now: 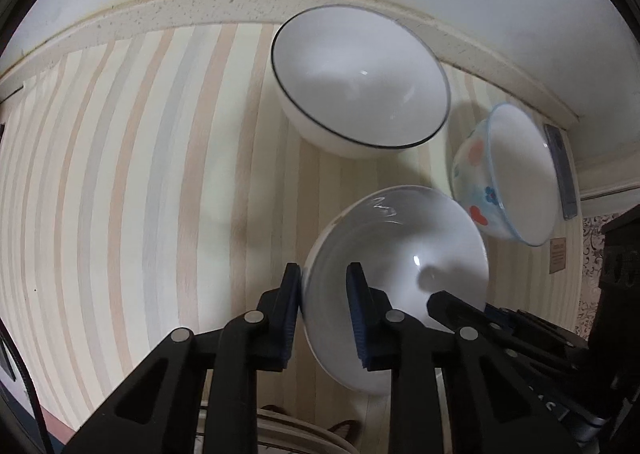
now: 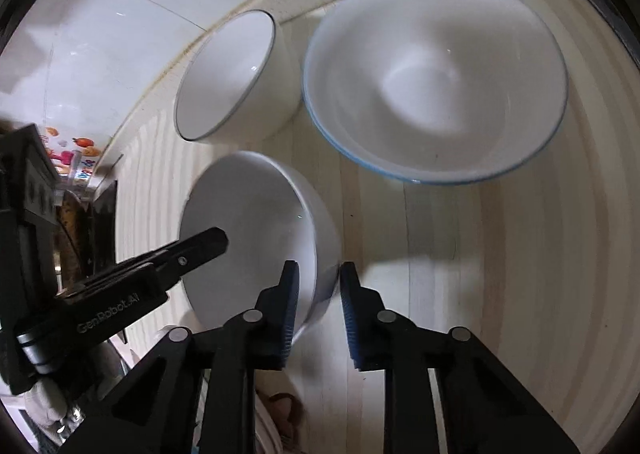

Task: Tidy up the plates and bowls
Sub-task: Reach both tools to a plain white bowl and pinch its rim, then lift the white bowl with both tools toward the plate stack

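Note:
A plain white bowl (image 1: 400,274) is held between both grippers over the striped table. My left gripper (image 1: 322,274) is shut on its left rim, one finger outside and one inside. My right gripper (image 2: 318,274) is shut on the opposite rim of the same bowl (image 2: 256,221). A white bowl with a dark rim (image 1: 360,81) stands behind it near the wall, also in the right wrist view (image 2: 236,77). A bowl with a blue rim and flower prints (image 1: 512,173) stands to the right; its inside shows in the right wrist view (image 2: 436,73).
The striped table (image 1: 140,173) runs to a speckled ledge (image 1: 160,1) along the white wall. A dark flat object (image 1: 562,169) lies at the right edge. Plate rims (image 1: 300,434) show at the bottom, below the grippers.

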The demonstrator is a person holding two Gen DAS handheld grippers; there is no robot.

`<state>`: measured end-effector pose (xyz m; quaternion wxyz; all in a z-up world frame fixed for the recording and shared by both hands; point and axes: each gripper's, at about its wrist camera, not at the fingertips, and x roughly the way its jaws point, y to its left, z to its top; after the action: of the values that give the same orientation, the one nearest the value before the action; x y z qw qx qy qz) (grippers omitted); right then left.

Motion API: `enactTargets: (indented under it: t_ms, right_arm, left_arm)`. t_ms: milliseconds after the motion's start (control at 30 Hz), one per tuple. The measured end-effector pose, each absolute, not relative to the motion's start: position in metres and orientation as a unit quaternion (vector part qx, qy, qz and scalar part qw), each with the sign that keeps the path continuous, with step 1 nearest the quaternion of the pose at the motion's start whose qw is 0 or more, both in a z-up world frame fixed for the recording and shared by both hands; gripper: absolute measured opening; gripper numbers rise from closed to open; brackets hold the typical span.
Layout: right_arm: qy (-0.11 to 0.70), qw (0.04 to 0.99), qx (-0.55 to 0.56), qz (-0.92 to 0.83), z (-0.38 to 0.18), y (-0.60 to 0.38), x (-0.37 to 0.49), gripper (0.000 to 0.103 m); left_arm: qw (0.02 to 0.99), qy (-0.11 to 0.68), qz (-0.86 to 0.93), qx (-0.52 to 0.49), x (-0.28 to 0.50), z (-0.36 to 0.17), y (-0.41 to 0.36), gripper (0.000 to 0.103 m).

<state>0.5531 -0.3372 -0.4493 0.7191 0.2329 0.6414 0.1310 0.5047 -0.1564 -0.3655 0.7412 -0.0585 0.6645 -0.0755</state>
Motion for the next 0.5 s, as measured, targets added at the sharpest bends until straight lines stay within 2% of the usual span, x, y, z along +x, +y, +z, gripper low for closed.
enactTargets:
  t_ms: [233, 500]
  right_arm:
    - [0.631, 0.731, 0.227, 0.127, -0.441, -0.340, 0.540, 0.022]
    - [0.605, 0.754, 0.225, 0.125, -0.395, -0.369, 0.497, 0.022]
  left_arm:
    - [0.757, 0.646, -0.087, -0.043, 0.487, -0.341, -0.168, 0.021]
    - [0.758, 0.639, -0.128, -0.032, 0.445, -0.314, -0.193, 0.021]
